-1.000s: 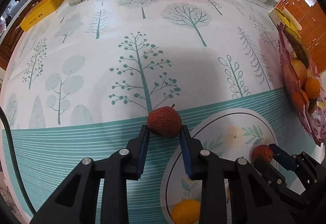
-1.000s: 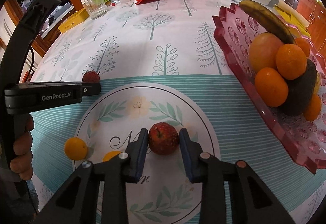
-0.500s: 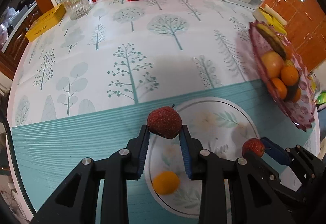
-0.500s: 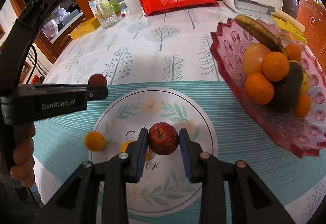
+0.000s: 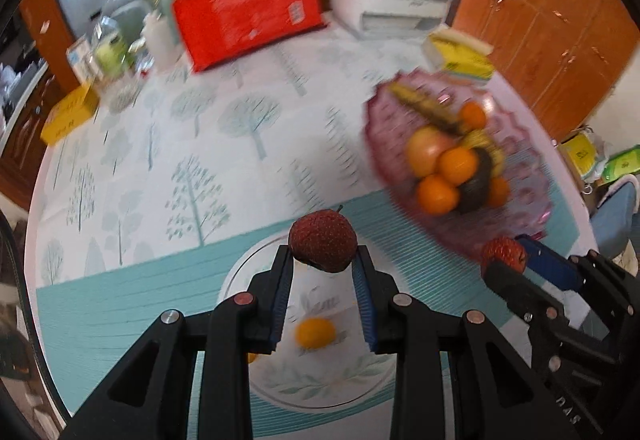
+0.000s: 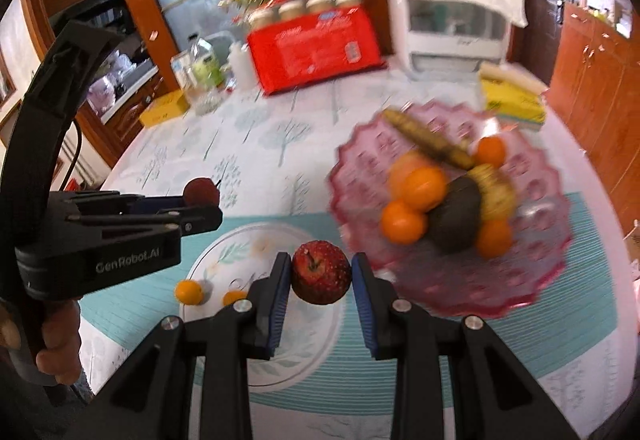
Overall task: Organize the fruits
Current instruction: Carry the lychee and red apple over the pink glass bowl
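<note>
We are in the carry step: each claw is clamped on one small red, bumpy-skinned fruit and both are lifted clear of the tabletop (image 5: 168, 144). The left claw (image 5: 323, 266) grips its red fruit (image 5: 322, 240) between the blue pads near the fingertips, with the stem pointing up. The right claw (image 6: 320, 276) grips the second red fruit (image 6: 321, 272) the same way, stem end facing the camera. In the right wrist view the left claw sits off to the left, its fruit just visible at the tip, and a hand (image 6: 60, 344) holds the handle. Below both claws lies the white plate (image 6: 208, 264), with one small orange fruit (image 5: 315, 333) on it; another small orange fruit (image 6: 189, 291) rests on the teal cloth just beside the rim. The pink fruit dish (image 6: 532, 280) stands to the right of the plate, already loaded with oranges, a banana, a dark avocado-like fruit and a pale round fruit. We judge that the dish is the destination, though the frames do not confirm it. The next move calls for travelling right, lowering each fruit into a free gap among the pile, and parting the pads only once the fruit is supported. Both views are blurred, so exact clearance over the dish rim cannot be read. The round fruits may roll on release.
</note>
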Demonstrator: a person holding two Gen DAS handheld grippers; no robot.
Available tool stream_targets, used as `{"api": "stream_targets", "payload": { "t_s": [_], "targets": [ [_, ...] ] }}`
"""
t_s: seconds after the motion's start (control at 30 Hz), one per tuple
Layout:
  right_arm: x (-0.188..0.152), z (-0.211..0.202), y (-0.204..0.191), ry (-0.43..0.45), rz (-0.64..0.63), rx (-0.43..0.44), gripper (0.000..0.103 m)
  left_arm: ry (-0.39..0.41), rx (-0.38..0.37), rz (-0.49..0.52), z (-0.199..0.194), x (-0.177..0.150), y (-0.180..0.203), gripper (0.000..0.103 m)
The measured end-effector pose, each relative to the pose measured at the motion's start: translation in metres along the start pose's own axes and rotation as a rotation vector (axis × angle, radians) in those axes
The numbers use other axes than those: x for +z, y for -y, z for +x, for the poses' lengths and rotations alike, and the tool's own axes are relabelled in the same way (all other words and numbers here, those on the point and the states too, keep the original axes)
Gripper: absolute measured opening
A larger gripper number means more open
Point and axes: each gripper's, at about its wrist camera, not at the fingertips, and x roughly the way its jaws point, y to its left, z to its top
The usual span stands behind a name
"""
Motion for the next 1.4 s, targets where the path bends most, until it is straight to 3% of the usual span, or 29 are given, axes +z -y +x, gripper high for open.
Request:
{"api": "stream_targets", "payload": {
  "t_s": [0.27, 0.5, 0.83, 1.27, 1.4],
  "targets": [
    [0.040, -0.055, 0.057, 0.094, 0.011, -0.049, 0.031, 0.077, -0.018, 0.036, -0.029, 0.036, 0.057, 0.029],
    [0.076, -0.068, 0.104, 0.131, -0.007, -0.083, 0.031, 0.100, -0.008, 0.023, -0.026, 0.065, 0.093, 0.029],
    [0.094, -0.020, 0.172, 0.039, 0.012, -0.082, 0.031, 0.019, 0.050, -0.043, 0.029, 0.084, 0.120, 0.029],
    [0.090, 0.044, 0.198, -0.091, -0.014, -0.010, 0.031, -0.099, 0.109, -0.128, 0.095, 0.084, 0.122, 0.029],
    [0.087, 0.056, 0.202, -0.114, -0.011, -0.002, 0.031, -0.088, 0.126, -0.130, 0.099, 0.086, 0.121, 0.029]
  ]
}}
